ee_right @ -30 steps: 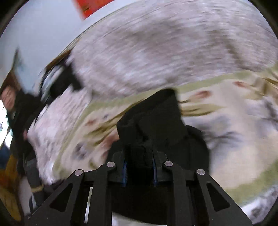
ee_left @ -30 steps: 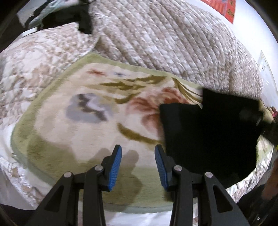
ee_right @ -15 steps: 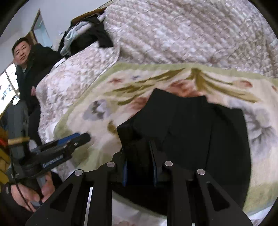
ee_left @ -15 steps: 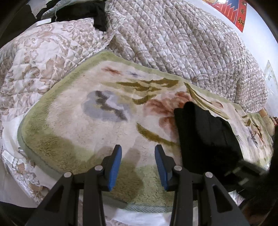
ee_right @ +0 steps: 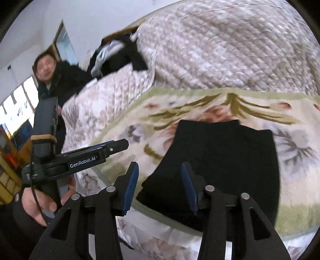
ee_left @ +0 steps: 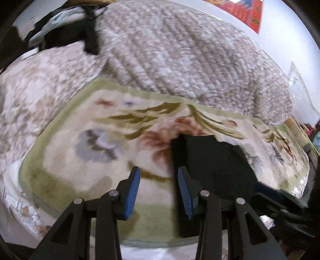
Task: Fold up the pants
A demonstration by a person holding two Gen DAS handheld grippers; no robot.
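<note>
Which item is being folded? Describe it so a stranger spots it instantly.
Find the quilted bedspread, then the floral blanket spread before it. The pants lie folded on that blanket's near edge, the only plain black thing on its pale flower pattern.

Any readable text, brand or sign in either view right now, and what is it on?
"GenRobot.AI": white print on the side of the left gripper, seen in the right wrist view.
Red poster on the wall, left wrist view: it has markings, too blurred to read.
Nothing else legible.
</note>
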